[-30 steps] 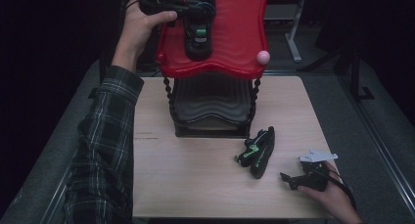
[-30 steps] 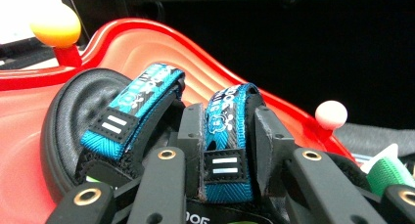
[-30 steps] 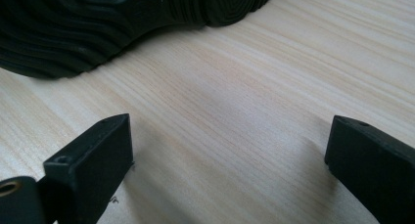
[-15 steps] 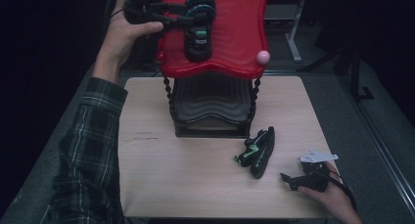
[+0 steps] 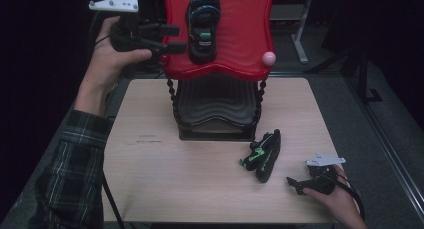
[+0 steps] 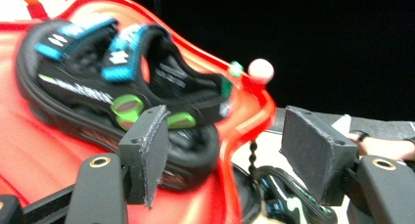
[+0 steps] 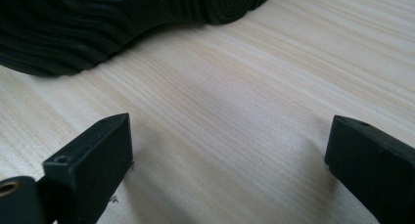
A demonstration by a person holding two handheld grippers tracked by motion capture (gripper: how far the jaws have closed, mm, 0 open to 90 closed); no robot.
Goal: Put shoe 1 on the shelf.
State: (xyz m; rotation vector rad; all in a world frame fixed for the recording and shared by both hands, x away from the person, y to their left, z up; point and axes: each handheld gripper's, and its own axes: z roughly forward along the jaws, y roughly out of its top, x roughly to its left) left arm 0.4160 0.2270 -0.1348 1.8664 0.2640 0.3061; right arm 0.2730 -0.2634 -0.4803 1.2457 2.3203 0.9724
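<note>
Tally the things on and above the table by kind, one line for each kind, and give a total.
Sandals: 2, one on the red shelf, one lying on the table
Shelf stands: 1, red top over a dark lower tier
Pink knobs: 1, on the top's right edge
Grippers: 2, left and right
Tables: 1
Total: 7

Wood table (image 5: pixel 165 184): tiered rack (image 5: pixel 215 109), 1 black sandal (image 5: pixel 264 151).
</note>
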